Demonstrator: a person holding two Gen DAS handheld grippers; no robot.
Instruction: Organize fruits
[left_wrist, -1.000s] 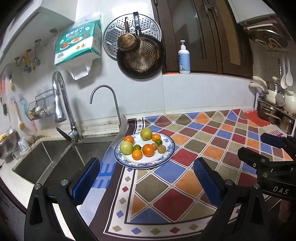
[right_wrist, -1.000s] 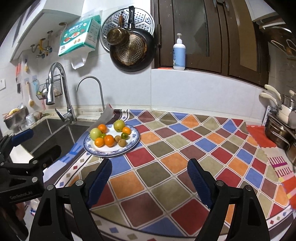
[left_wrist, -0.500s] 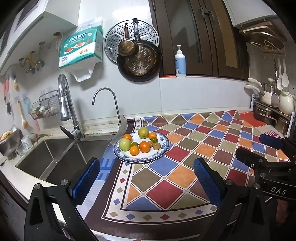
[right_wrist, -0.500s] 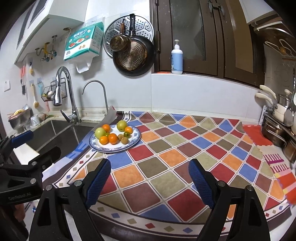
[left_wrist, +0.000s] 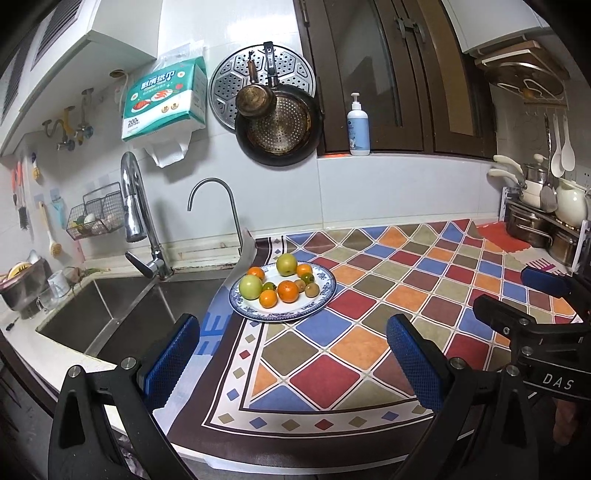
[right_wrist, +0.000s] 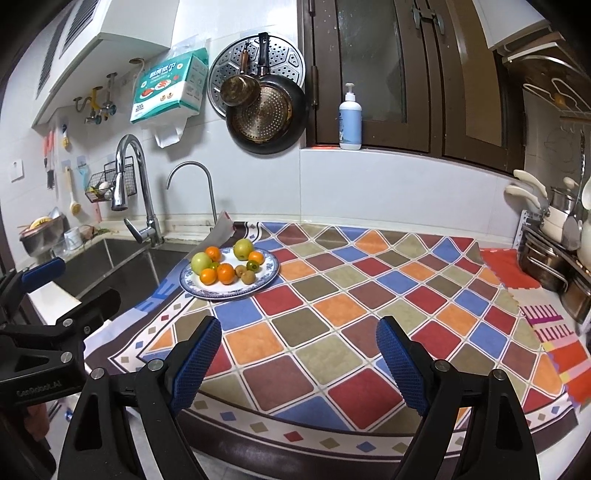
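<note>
Both tongs hang wide apart and hold nothing. The plate (left_wrist: 327, 291) lies well ahead of the left gripper (left_wrist: 291, 354), nearly straight on; from the right gripper (right_wrist: 299, 354) it sits ahead and off to the left, so the left hand seems nearer. Piled on the plate: two green apples (left_wrist: 250, 287), four oranges (left_wrist: 287, 291), and about four small greenish-brown fruits (left_wrist: 312, 290).

Left gripper (left_wrist: 291, 354) and right gripper (right_wrist: 298, 349) both hover with fingers spread wide, empty, pointing toward 12 o'clock.

Wire basket (left_wrist: 96, 216) contents indistinct
</note>
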